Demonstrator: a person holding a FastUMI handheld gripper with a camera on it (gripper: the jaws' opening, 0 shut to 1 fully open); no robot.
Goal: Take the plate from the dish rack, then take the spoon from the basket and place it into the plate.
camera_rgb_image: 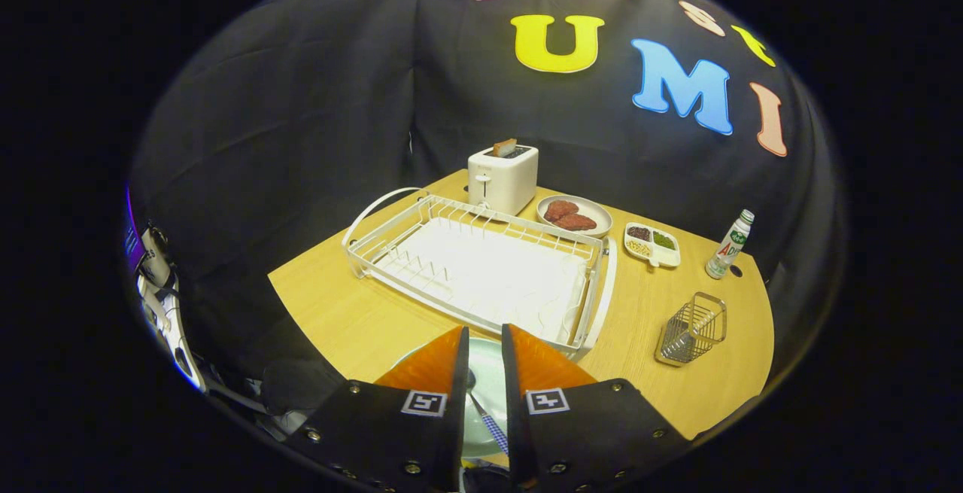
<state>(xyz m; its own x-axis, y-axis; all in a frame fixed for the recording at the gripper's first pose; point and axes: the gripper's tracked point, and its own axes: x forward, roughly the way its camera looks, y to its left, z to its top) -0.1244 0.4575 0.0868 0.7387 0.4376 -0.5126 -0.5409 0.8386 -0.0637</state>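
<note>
Your landmark is the white dish rack (481, 271), the largest thing on the wooden table (338, 312); it stands empty of dishes. Behind it is a white toaster (502, 177) with a slice sticking up, and beside that a plate of brown patties (575, 214), then a small divided dish (652, 244). Further out stands a bottle (729, 245); its label has red lettering too small for you to read. To the rack's near right side sits the wire basket (692, 329).

Just in front of the rack, your gripper (485, 350) points down over the plate (485, 395), fingers narrowly parted, not pressing anything. The spoon (481, 410) lies in the plate, seen through the gap; most of the plate is hidden by the fingers.
</note>
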